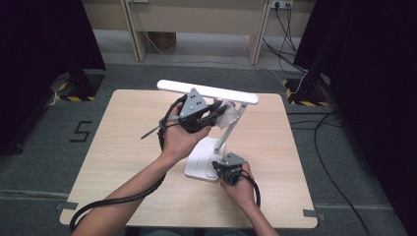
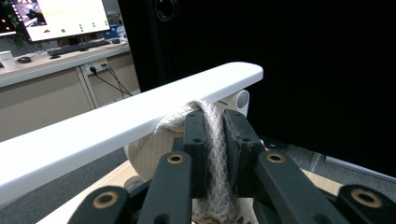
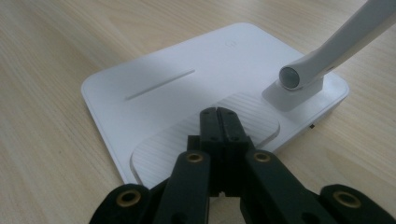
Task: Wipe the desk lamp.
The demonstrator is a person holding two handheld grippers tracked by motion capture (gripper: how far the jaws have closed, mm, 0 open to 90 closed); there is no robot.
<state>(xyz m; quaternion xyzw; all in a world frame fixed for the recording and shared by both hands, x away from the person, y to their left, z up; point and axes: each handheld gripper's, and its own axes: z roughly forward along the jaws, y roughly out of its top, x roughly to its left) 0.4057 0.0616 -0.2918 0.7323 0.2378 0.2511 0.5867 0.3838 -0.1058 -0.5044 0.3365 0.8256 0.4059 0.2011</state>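
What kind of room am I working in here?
Probably a lab or office recording bay: black curtains flank a light wooden table, hazard-striped tape marks the grey floor, and a lit computer monitor sits on a desk behind.

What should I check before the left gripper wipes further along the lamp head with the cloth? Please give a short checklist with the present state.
1. Cloth clamped in the left gripper: ok, the jaws press on it from both sides.
2. Cloth touching the lamp head: ok, it bunches against the underside of the bar.
3. Right gripper steadying the lamp base: ok, shut jaws rest on the ribbed pad.
4. Base flat on the table: ok.
5. Lamp arm joint firm enough for the push: cannot tell.
6. Cables clear of the lamp: ok in the high view.
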